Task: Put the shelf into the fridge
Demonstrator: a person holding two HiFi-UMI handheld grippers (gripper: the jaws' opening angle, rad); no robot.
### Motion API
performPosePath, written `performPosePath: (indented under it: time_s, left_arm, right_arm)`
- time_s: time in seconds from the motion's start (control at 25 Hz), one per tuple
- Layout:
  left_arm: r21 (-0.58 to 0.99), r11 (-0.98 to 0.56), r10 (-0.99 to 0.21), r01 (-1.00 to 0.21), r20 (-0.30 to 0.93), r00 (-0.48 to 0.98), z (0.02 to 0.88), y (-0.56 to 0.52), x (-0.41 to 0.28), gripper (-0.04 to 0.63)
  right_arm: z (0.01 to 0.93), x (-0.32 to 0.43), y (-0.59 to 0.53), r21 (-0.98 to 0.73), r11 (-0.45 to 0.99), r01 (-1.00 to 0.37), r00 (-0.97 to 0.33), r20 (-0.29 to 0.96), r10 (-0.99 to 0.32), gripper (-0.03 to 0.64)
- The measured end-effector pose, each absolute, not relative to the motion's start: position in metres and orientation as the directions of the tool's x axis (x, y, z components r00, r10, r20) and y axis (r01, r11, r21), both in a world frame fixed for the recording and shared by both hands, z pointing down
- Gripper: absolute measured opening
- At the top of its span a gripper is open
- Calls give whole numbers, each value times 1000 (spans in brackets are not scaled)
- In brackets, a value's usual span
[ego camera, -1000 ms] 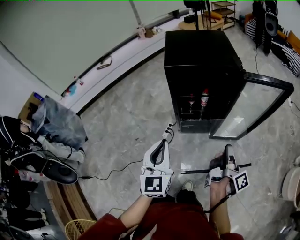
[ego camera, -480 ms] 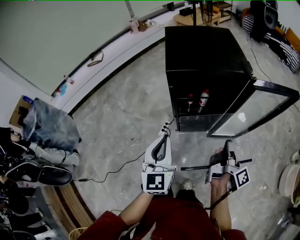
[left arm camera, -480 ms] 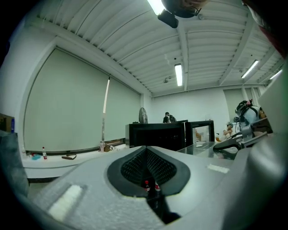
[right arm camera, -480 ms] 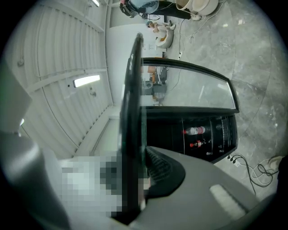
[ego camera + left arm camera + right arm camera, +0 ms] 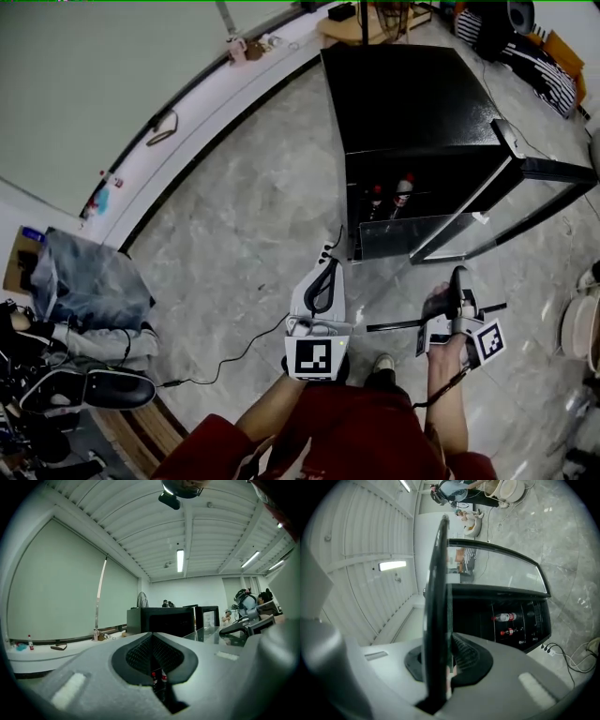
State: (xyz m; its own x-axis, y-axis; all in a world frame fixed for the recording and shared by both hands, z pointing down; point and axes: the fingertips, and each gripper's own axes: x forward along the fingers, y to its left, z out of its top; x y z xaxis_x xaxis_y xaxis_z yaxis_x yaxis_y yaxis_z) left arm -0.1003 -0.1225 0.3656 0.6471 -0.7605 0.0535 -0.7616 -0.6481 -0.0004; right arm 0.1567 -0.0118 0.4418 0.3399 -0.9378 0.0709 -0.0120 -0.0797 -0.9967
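Observation:
A black fridge stands on the grey floor ahead, its glass door swung open to the right. Red-capped bottles stand inside. My right gripper is shut on the shelf, a thin dark-edged glass pane held level across my front. In the right gripper view the shelf crosses edge-on between the pads of that gripper, with the fridge behind. My left gripper is shut and holds nothing; it points at the fridge.
A power strip with a black cable lies on the floor just in front of the fridge. Bags and clothes are piled at the left. A white ledge runs along the wall. A pale basin sits at the right edge.
Both grippers and the shelf have come nearer to the fridge, which now looms larger and closer in the head view. The grip on the shelf is unchanged.

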Motion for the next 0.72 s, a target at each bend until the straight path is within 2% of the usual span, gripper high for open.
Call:
performPosePath:
  time_s: [0.32, 0.72]
  left_arm:
    - [27, -695, -717, -719, 52, 695, 383, -140, -104, 0]
    - [55, -653, -750, -755, 87, 655, 419, -144, -84, 0]
  right_arm:
    - [459, 160, -33, -997, -83, 3, 396, 77, -915, 11]
    - [484, 190, -76, -996, -90, -22, 316, 79, -945, 11]
